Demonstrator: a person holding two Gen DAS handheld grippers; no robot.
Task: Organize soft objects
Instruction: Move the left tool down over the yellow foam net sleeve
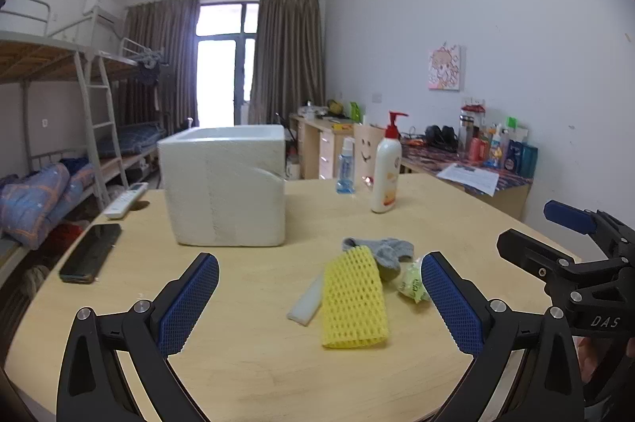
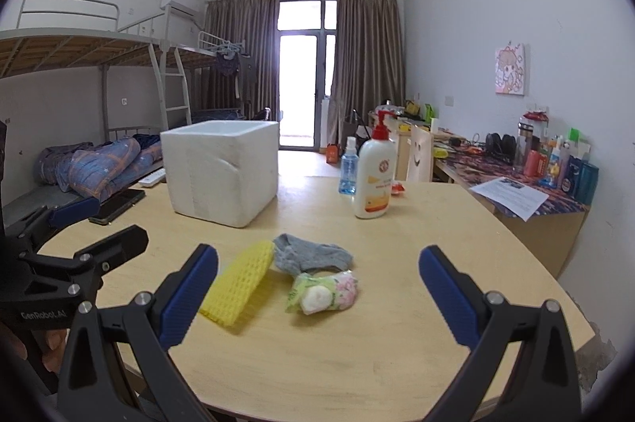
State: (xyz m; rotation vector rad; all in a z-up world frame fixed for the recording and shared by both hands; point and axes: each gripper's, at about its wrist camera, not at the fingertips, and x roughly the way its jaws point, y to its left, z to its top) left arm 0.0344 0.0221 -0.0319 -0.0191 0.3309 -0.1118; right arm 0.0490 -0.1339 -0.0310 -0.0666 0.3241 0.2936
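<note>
A yellow foam net sleeve [image 1: 353, 301] [image 2: 238, 285] lies on the wooden table [image 1: 258, 362], overlapping a white foam strip [image 1: 305, 305]. Behind it sit a grey sock [image 1: 381, 251] [image 2: 309, 255] and a green floral soft packet [image 1: 412, 283] [image 2: 325, 293]. A white foam box [image 1: 226, 184] [image 2: 222, 170] stands open-topped at the back. My left gripper [image 1: 319, 303] is open, hovering over the sleeve and holding nothing. My right gripper [image 2: 317, 297] is open above the packet, holding nothing. Each gripper shows at the other view's edge.
A white pump lotion bottle [image 1: 387, 172] [image 2: 373, 180] and a small blue spray bottle [image 1: 345, 168] [image 2: 348, 168] stand at the back right. A black phone [image 1: 91, 253] and a white remote [image 1: 125, 200] lie at the left edge. Bunk beds stand left, cluttered desks right.
</note>
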